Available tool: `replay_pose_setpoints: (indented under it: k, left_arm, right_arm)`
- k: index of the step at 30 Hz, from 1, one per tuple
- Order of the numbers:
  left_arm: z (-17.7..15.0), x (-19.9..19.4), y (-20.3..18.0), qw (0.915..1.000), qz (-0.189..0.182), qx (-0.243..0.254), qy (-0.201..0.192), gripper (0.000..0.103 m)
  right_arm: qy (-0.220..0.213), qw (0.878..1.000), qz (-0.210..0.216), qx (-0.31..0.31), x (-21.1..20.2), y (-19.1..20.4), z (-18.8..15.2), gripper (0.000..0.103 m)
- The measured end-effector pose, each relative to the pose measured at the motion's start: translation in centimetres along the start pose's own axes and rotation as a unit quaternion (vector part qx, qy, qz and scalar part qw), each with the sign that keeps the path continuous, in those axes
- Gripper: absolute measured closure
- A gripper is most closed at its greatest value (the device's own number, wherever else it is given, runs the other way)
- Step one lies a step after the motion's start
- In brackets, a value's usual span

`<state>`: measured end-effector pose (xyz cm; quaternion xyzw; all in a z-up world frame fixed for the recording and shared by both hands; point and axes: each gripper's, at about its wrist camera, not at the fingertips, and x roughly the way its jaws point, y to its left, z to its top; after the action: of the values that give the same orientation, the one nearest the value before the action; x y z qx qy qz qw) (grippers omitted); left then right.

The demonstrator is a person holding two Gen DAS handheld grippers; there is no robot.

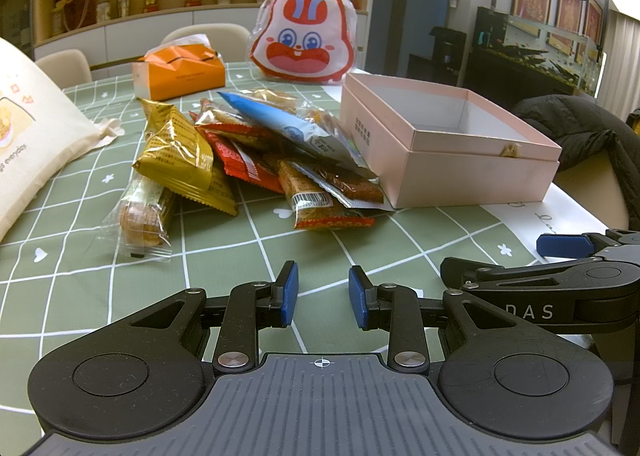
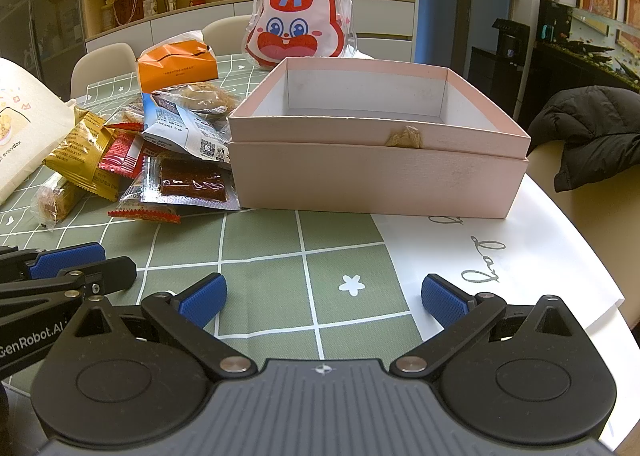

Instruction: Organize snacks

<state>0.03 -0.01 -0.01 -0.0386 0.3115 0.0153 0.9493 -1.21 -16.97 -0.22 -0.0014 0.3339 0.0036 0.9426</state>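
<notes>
A pile of wrapped snacks (image 1: pixel 248 152) lies on the green checked tablecloth, left of an open pink box (image 1: pixel 460 152). The pile holds gold packets (image 1: pixel 176 152), red packets (image 1: pixel 244 160) and a blue-white packet (image 1: pixel 288 124). In the right wrist view the pile (image 2: pixel 160 160) lies left of the pink box (image 2: pixel 376 176), whose inside looks empty. My left gripper (image 1: pixel 323 296) is open and empty, low over the cloth in front of the pile. My right gripper (image 2: pixel 323 300) is wide open and empty, in front of the box.
An orange tissue box (image 1: pixel 180 74) and a rabbit-face bag (image 1: pixel 306 40) stand behind the pile. A cream cloth bag (image 1: pixel 32 136) lies at the left. A dark jacket (image 2: pixel 592 136) hangs on a chair at the right. The table edge (image 2: pixel 600 296) curves near the right gripper.
</notes>
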Motion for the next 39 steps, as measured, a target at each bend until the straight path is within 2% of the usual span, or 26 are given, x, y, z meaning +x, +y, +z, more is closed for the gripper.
replay_pose_setpoints:
  k: [18, 20, 21, 23, 25, 27, 30, 33, 36, 39]
  left_arm:
    - [0.1, -0.4, -0.2, 1.0000, 0.004, 0.005, 0.000, 0.070]
    - [0.1, -0.6, -0.7, 0.9998, 0.011, 0.016, 0.001, 0.070]
    - [0.1, -0.7, -0.6, 0.9999, 0.007, 0.016, 0.001, 0.070]
    - [0.2, -0.7, -0.1, 0.9997, -0.023, 0.007, 0.001, 0.070]
    - [1.2, -0.6, 1.5, 0.9975, -0.066, -0.017, 0.016, 0.070]
    - [3.0, -1.1, 3.4, 0.9948, -0.091, -0.046, 0.005, 0.070]
    - [6.4, -3.0, 6.6, 0.9920, -0.078, -0.069, -0.071, 0.070]
    - [8.6, -2.9, 11.0, 0.9877, -0.046, -0.117, -0.093, 0.070]
    - [8.0, -1.7, 15.4, 0.9787, -0.026, -0.186, -0.082, 0.070]
    - [6.8, 0.2, 17.7, 0.9740, -0.036, -0.221, -0.037, 0.070]
  right_arm:
    - [0.000, 1.000, 0.000, 0.000, 0.0, 0.0, -0.1, 0.000]
    - [0.005, 1.000, 0.017, -0.017, 0.1, 0.0, -0.1, 0.000]
    - [0.013, 0.998, 0.042, -0.037, 0.1, -0.3, 0.1, 0.000]
    - [0.025, 0.997, 0.060, -0.050, 0.1, -0.7, 0.4, 0.000]
    - [0.034, 0.995, 0.069, -0.058, 0.0, -1.0, 0.5, 0.000]
    - [0.042, 0.994, 0.073, -0.066, -0.3, -1.0, 0.5, 0.000]
    - [0.056, 0.992, 0.082, -0.080, -0.2, -1.1, 0.8, 0.000]
    - [0.056, 0.989, 0.099, -0.097, 0.0, -0.6, 1.0, 0.000]
    - [0.057, 0.986, 0.103, -0.116, 0.1, 0.8, 1.2, 0.000]
    - [0.031, 0.985, 0.106, -0.133, -0.8, 2.9, 2.5, 0.001]
